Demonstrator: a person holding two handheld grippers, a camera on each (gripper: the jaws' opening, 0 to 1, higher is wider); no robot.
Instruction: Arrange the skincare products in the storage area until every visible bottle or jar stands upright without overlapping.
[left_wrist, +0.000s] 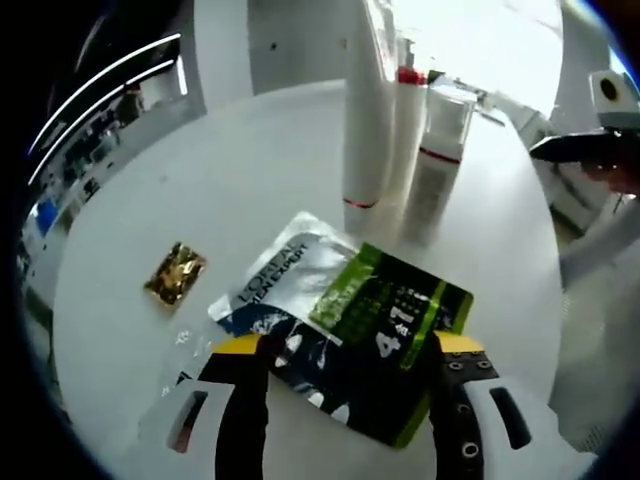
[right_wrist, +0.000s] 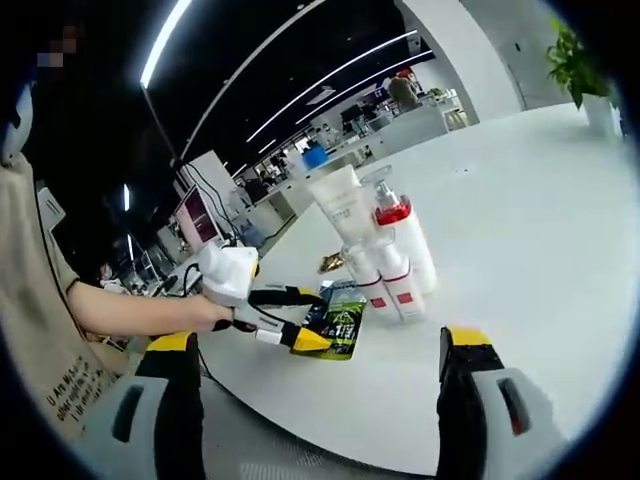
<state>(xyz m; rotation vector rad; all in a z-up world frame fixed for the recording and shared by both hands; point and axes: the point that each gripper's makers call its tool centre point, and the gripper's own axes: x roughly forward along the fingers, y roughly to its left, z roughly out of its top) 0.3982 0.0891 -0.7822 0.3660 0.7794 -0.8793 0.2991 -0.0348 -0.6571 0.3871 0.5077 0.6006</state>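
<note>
Jaws of both grippers gape over the white table (left_wrist: 150, 190) in what looks like an office.

white round table (left_wrist: 150, 200) | potted plant (right_wrist: 580, 60) far edge | monitor (right_wrist: 197, 217) behind

Black fingers (left_wrist: 243, 420), yellow tips, beige sleeve (right_wrist: 30, 270)

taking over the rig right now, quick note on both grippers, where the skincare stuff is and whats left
Left gripper: open, jaws on either side of the flat sachets, not closed on them.
Right gripper: open, holding nothing, back from the table.
Done: white bottles stand upright in a tight cluster.
Left: the sachets and a small gold packet lie flat; whether the bottles touch one another is unclear.
</note>
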